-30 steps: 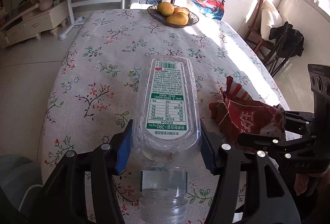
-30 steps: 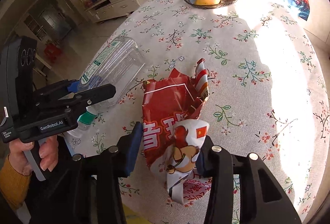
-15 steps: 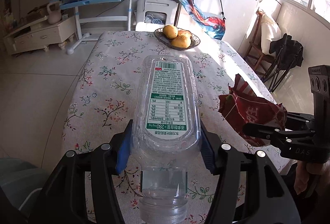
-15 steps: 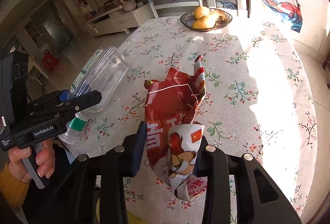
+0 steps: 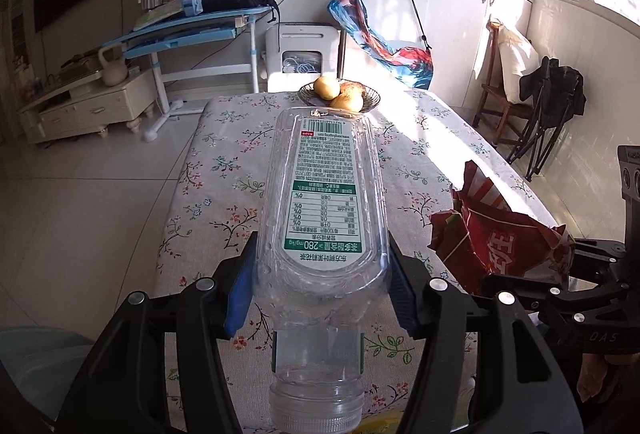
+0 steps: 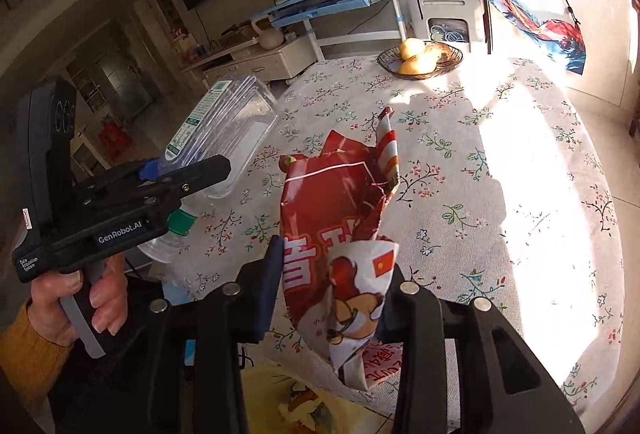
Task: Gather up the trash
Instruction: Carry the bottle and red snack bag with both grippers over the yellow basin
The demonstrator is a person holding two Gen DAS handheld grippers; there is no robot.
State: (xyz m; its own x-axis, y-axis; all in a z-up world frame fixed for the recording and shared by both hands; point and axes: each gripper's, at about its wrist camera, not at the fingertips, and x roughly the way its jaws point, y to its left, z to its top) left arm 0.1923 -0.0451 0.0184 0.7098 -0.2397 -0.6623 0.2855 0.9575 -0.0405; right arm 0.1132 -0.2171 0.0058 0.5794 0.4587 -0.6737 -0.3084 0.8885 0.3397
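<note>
Bottle (image 5: 324,210) clamped inside left gripper (image 5: 320,290).

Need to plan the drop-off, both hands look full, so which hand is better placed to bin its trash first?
Neither clearly: the left gripper clamps the clear plastic bottle, the right gripper the red snack wrapper, both lifted off the floral tablecloth; no bin is clearly visible.

Each wrist camera looks forward and down along its own claw, close above the near end of the bench (image 5: 224,170), both views sharing the fruit bowl (image 6: 420,60) beyond.
</note>
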